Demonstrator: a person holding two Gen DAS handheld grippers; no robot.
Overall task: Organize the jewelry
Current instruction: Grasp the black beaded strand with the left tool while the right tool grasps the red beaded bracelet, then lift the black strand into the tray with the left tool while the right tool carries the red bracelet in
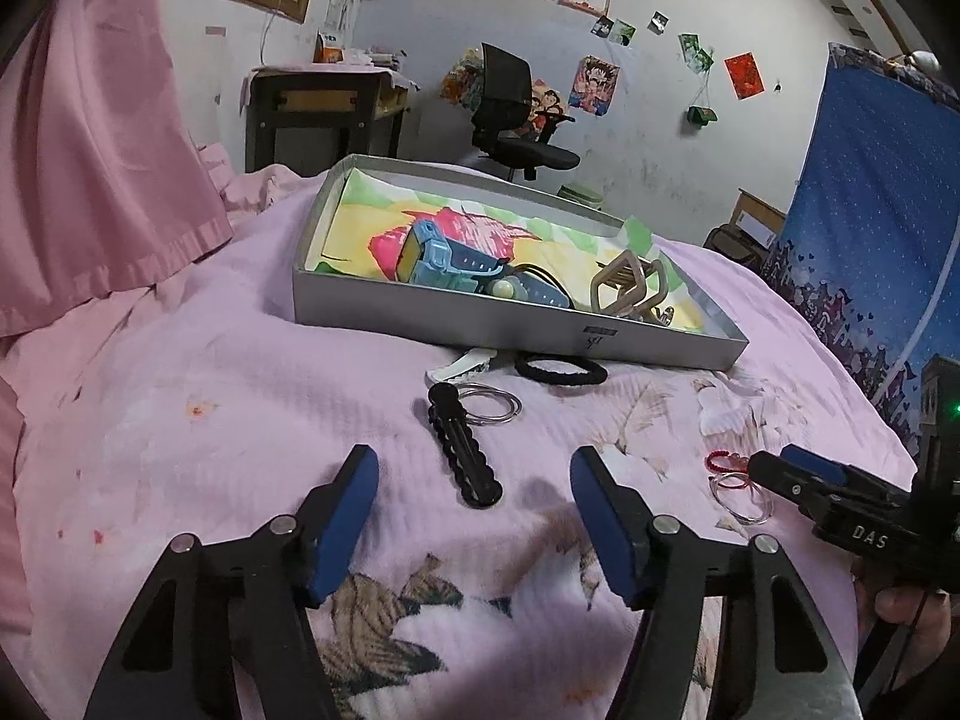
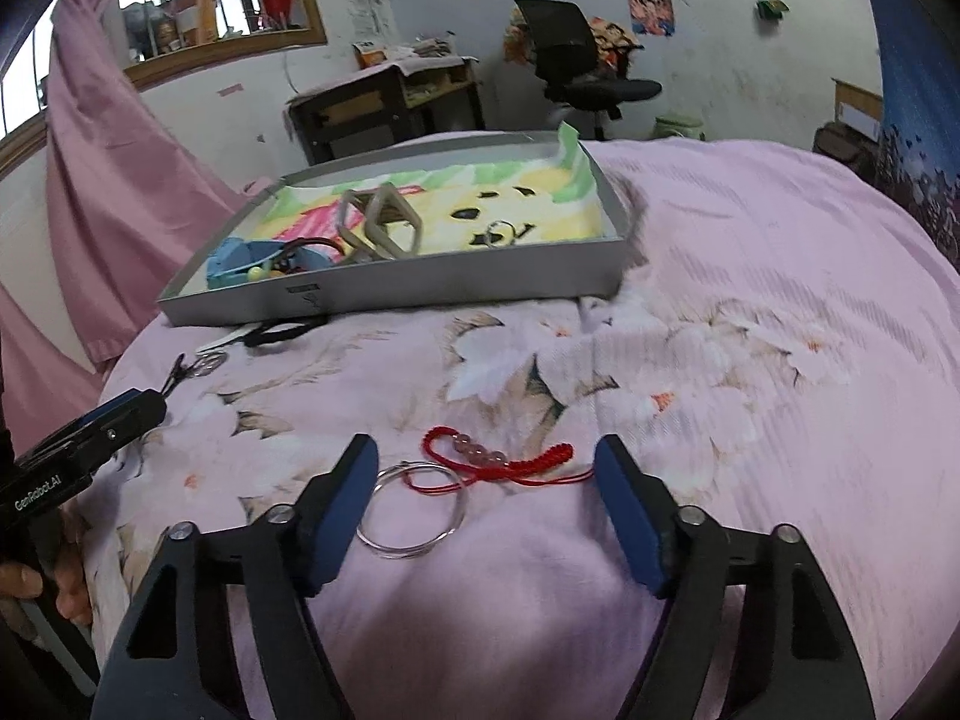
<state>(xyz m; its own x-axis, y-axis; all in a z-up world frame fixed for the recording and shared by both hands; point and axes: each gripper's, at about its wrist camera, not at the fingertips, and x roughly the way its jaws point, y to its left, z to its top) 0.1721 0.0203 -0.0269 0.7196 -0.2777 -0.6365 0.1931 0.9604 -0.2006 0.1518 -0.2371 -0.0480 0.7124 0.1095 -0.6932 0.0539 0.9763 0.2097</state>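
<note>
A grey tray on the pink bedspread holds a blue watch, beige hexagonal bangles and a small ring. In front of it lie a black hair tie, thin silver rings and a black wavy hair clip. My left gripper stands open, its pads either side of the clip's near end without touching. My right gripper is open over a red beaded cord bracelet and a clear ring, pads clear of both.
A pink curtain hangs at the left of the bed. A blue patterned cloth stands at the right. Beyond the bed are a dark desk and a black office chair. A hand holds the left gripper.
</note>
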